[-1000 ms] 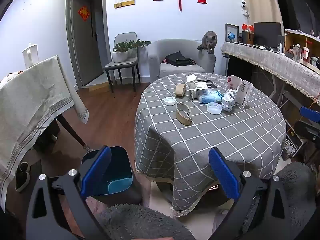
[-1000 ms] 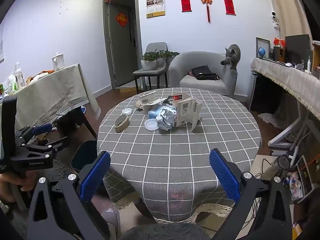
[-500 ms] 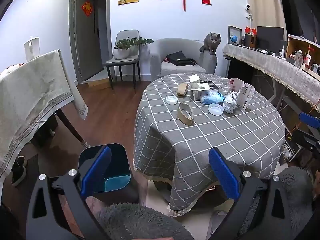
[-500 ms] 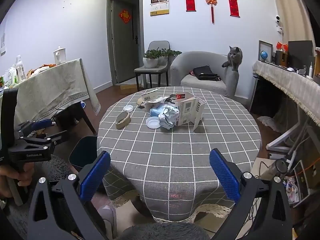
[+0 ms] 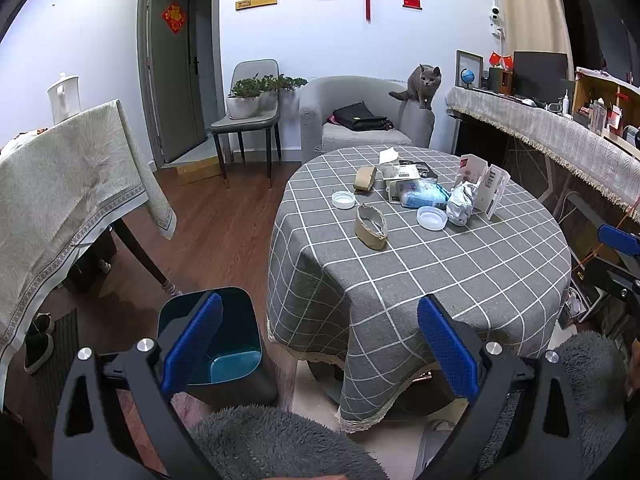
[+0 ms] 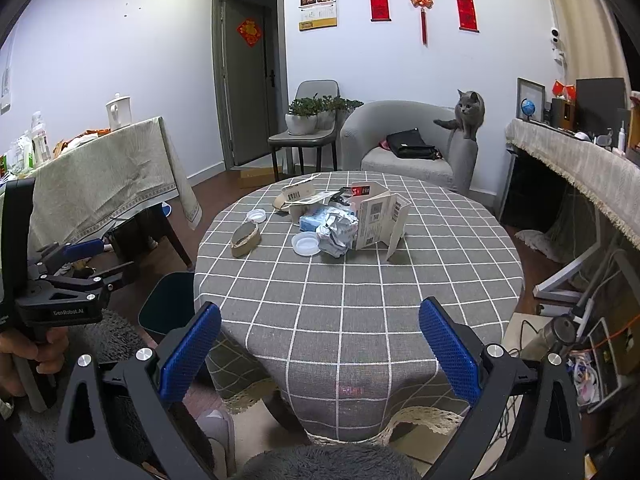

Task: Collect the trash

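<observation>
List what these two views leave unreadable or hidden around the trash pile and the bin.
- Trash bin: left view, left claw's finger covers part of its opening; right view, mostly behind the table.
- Box print: too small to read.
- Items behind the crumpled wrapper: overlapped in both views.
- Right claw: cut off at the left view's right edge.

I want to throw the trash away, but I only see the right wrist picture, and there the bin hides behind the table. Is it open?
Observer: Yes. The left wrist view looks down into the bin. It has no lid, and I see nothing on its blue bottom.
Operator: Is anything on the floor near it that my picture misses?
Observer: A pair of shoes lies under the edge of the draped table, on the far side of the bin from the round table.
</observation>
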